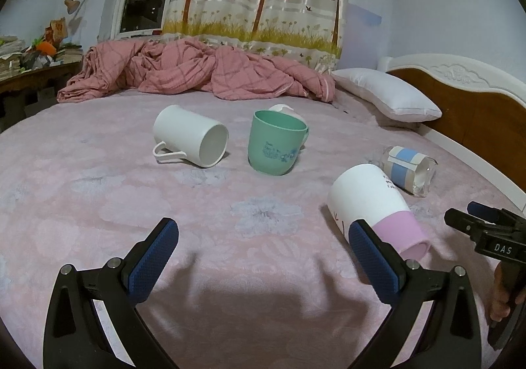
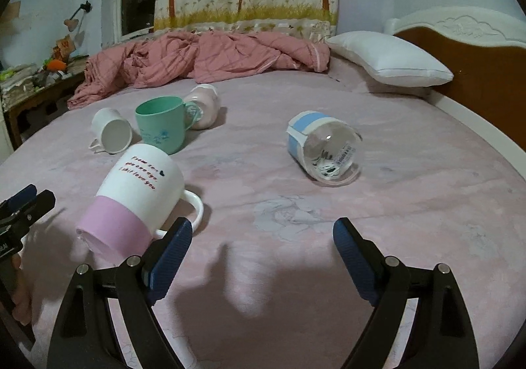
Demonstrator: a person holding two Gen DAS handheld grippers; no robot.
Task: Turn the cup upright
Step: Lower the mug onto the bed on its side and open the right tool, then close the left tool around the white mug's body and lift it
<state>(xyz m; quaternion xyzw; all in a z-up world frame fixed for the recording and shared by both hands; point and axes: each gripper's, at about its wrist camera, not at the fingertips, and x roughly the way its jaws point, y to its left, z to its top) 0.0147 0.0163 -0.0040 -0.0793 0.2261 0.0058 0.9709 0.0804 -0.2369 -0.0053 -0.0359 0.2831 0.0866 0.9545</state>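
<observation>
Several cups lie on a pink bedspread. A white and pink mug lies on its side, nearest both grippers, with its handle on the right in the right wrist view. A clear glass with a blue band lies on its side. A white mug lies on its side. A green cup stands upright. A pale pink cup lies behind it. My left gripper is open and empty. My right gripper is open and empty.
A crumpled pink blanket lies at the far side of the bed. A white pillow rests by the wooden headboard on the right. A cluttered table stands at the left. The right gripper shows in the left wrist view.
</observation>
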